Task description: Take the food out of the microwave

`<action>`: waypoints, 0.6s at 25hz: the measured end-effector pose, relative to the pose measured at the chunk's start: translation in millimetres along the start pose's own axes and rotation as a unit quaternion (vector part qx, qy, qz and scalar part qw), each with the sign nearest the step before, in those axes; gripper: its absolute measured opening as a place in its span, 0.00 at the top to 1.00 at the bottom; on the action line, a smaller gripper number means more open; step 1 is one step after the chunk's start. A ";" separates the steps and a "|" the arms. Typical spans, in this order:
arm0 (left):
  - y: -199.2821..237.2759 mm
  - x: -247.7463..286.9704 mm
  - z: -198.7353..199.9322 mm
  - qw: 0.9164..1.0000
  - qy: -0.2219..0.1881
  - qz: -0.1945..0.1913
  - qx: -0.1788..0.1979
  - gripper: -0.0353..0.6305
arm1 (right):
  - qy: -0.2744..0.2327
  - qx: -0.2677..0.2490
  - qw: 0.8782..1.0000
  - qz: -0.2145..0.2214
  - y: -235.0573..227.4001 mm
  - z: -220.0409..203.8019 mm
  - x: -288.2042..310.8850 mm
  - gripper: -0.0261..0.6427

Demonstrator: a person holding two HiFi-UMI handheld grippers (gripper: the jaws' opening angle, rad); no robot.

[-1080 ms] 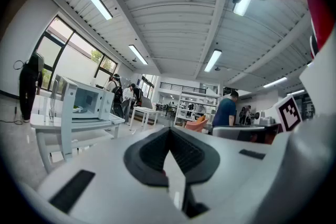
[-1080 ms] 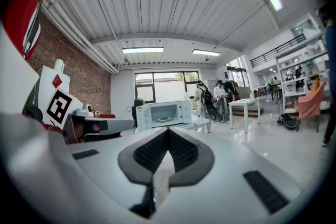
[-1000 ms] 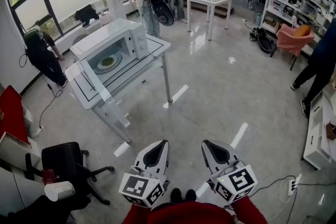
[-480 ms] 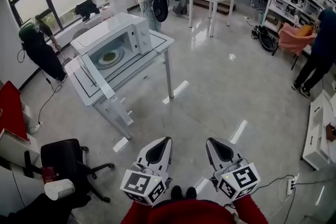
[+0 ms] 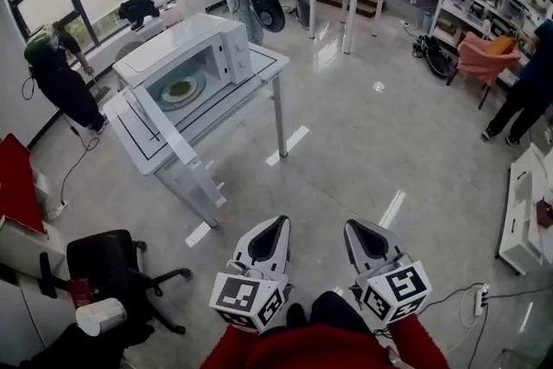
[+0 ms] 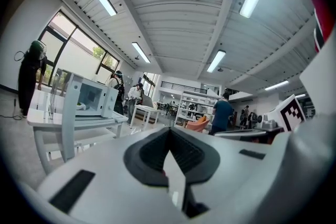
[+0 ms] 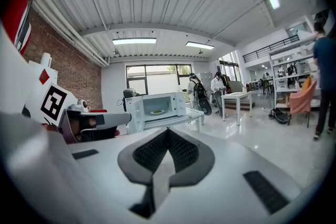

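Across the floor (image 5: 363, 134), food (image 5: 180, 88) sits in an open microwave (image 5: 226, 43); my left gripper (image 5: 278, 225) and right gripper (image 5: 358, 228) are closed, empty.

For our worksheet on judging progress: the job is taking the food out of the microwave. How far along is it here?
Done: the white boxy microwave on the white table has its door open. In hand: nothing; the left gripper and right gripper are shut, empty, well short of the table. Left: reaching in, gripping the round plate of green food inside and bringing it out.
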State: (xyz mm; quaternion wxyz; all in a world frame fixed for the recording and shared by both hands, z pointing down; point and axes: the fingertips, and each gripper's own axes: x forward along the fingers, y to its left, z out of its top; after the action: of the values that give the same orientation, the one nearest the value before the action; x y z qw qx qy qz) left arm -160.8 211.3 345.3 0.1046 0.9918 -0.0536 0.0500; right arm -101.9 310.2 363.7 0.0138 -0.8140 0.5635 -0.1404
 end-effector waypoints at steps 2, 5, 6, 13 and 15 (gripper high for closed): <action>5.4 3.7 -0.6 1.000 -0.001 0.007 -0.004 0.93 | 0.002 0.005 1.000 0.002 -2.1 -0.9 7.3 0.94; 15.1 11.5 3.4 1.000 -0.006 0.017 -0.002 0.93 | 0.002 0.006 1.000 0.009 -5.9 3.7 24.5 0.94; 17.8 14.5 5.3 1.000 -0.008 0.020 0.000 0.93 | 0.002 0.004 1.000 0.012 -6.8 5.7 29.8 0.94; 43.0 50.0 15.6 0.998 -0.018 0.061 -0.001 0.93 | 0.003 -0.010 0.998 0.066 -22.1 24.0 84.8 0.94; 56.8 59.5 16.4 0.997 -0.025 0.075 -0.006 0.93 | 0.003 -0.012 0.997 0.082 -26.1 25.6 107.6 0.94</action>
State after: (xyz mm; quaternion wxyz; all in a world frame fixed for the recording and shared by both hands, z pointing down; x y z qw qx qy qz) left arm -107.1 146.9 347.4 0.1054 0.9852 -0.1308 0.0329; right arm -36.8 217.1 366.7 0.0135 -0.7647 0.6300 -0.1347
